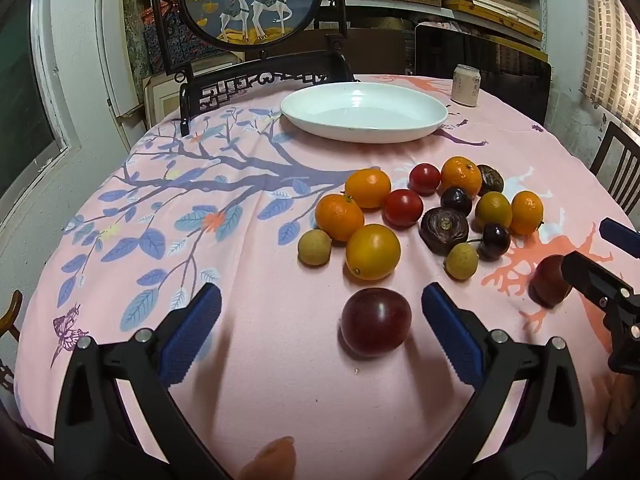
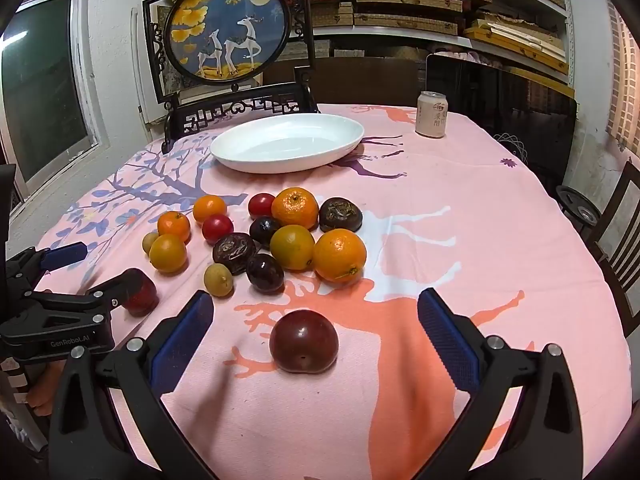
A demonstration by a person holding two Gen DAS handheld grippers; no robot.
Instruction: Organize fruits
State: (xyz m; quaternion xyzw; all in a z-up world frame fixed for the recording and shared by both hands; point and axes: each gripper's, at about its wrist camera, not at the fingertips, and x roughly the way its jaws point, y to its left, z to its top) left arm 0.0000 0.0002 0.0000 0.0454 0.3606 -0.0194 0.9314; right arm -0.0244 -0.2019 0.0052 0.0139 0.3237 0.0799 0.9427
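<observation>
Both claws stand wide apart and hold nothing: the left claw point(image 1: 320, 328) frames one dark red plum point(image 1: 376, 322) on the pink-clothed counter point(image 1: 260, 360), the right claw point(image 2: 314, 328) another plum point(image 2: 304, 341). Each wrist view shows its own plum whole, the other half hidden behind the neighbouring claw's finger. Beyond, the heap of fruits point(image 2: 260, 236) lies before the empty white dish point(image 2: 286, 142); the can point(image 2: 431, 114) stands well apart.
</observation>
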